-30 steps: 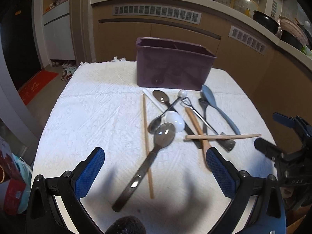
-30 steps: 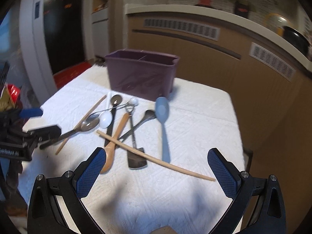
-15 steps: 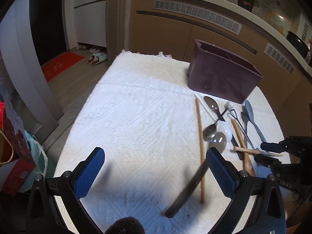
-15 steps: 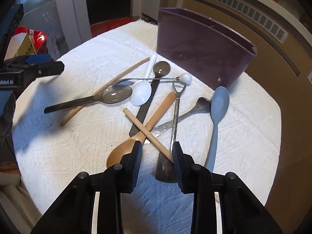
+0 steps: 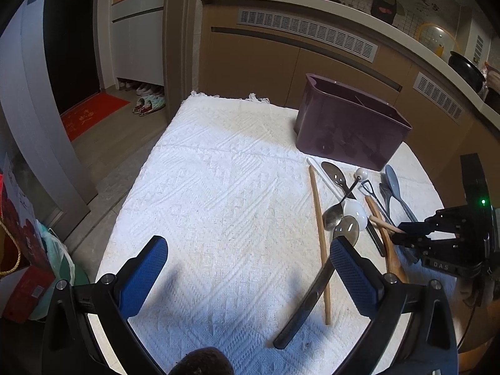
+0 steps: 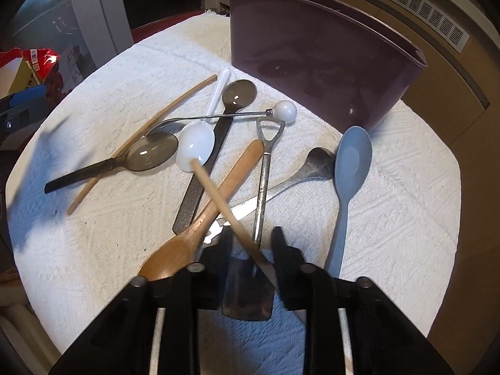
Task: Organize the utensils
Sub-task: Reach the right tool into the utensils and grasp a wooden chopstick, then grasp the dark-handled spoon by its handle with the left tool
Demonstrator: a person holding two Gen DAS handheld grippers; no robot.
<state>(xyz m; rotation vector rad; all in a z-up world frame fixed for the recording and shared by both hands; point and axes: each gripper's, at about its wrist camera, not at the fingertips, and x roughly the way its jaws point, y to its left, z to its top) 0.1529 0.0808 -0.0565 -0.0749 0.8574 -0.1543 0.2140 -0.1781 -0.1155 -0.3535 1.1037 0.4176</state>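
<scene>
Several utensils lie in a loose pile on the white cloth in front of a purple holder box, also in the left wrist view. My right gripper is low over the pile, its jaws narrowed around a light wooden chopstick that crosses the brown wooden spoon; contact with the pads is unclear. A shovel-shaped metal spoon, grey-blue spoon and white spoon lie close by. My left gripper is open and empty above the cloth, left of a second chopstick.
A dark translucent spoon lies by my left gripper's right finger. The table's left edge drops to the floor, with bags below. A brown counter stands behind the table.
My right gripper has dropped lower onto the pile with its jaws around the light chopstick, whose far end now points up. The left gripper has shifted slightly and stays open.
</scene>
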